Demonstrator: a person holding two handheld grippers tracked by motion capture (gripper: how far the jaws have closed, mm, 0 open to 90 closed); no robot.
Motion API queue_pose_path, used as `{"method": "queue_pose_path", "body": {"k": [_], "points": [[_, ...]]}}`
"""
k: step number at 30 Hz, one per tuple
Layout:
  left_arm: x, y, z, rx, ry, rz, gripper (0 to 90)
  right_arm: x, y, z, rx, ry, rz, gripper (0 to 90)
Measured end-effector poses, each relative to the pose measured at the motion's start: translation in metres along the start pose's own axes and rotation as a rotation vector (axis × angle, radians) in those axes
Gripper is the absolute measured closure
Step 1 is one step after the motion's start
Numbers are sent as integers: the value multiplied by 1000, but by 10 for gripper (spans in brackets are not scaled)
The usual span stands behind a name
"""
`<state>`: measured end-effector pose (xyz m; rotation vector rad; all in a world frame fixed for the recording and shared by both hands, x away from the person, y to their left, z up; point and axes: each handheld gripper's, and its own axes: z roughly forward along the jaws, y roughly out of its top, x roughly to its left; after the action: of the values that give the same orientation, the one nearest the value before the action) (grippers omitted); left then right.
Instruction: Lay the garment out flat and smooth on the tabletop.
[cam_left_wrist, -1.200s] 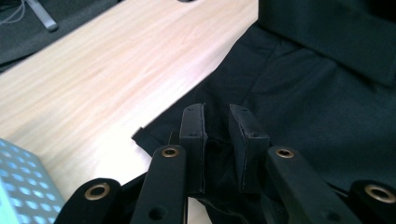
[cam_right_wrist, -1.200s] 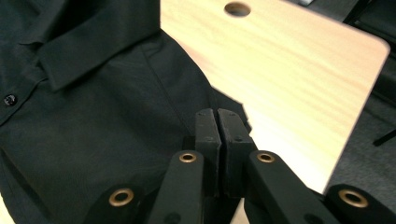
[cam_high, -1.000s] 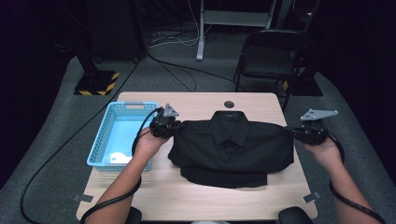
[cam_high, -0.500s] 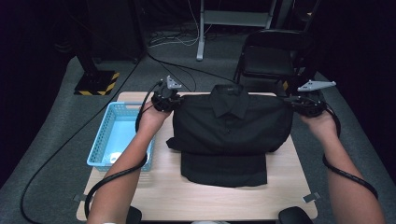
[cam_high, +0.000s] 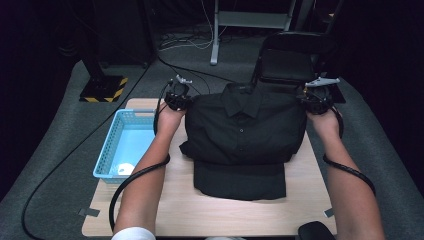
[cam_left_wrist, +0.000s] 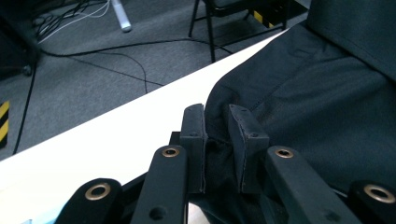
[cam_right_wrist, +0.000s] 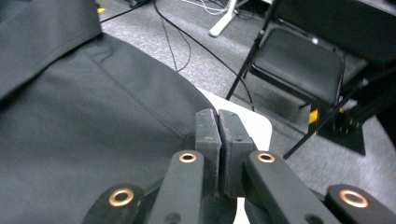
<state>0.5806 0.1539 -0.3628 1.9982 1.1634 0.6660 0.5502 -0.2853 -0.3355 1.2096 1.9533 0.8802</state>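
A black button-up shirt hangs lifted by its two shoulders above the wooden table, its folded lower part still lying on the tabletop. My left gripper is shut on the shirt's left shoulder; in the left gripper view the jaws pinch a fold of the black shirt. My right gripper is shut on the other shoulder, and in the right gripper view the jaws press together on the edge of the shirt.
A light blue basket with a small white item inside stands at the table's left. A black folding chair stands behind the table. Cables run over the grey floor.
Both grippers have risen and moved away from me, lifting the shirt's upper half off the table so it hangs stretched between them.
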Motion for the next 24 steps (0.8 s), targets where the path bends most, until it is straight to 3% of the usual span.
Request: {"method": "queue_pose_path", "body": {"k": [5, 11, 17, 24], "points": [[-2, -9, 20, 38, 34, -6, 765, 1, -5, 26, 64, -4, 112, 877], [-8, -20, 43, 85, 76, -8, 765, 5, -27, 58, 155, -36, 174, 876], [-19, -38, 68, 139, 97, 8, 766, 20, -56, 86, 226, -77, 151, 877], [-16, -69, 84, 211, 74, -19, 766, 28, -87, 99, 258, -17, 145, 876]]}}
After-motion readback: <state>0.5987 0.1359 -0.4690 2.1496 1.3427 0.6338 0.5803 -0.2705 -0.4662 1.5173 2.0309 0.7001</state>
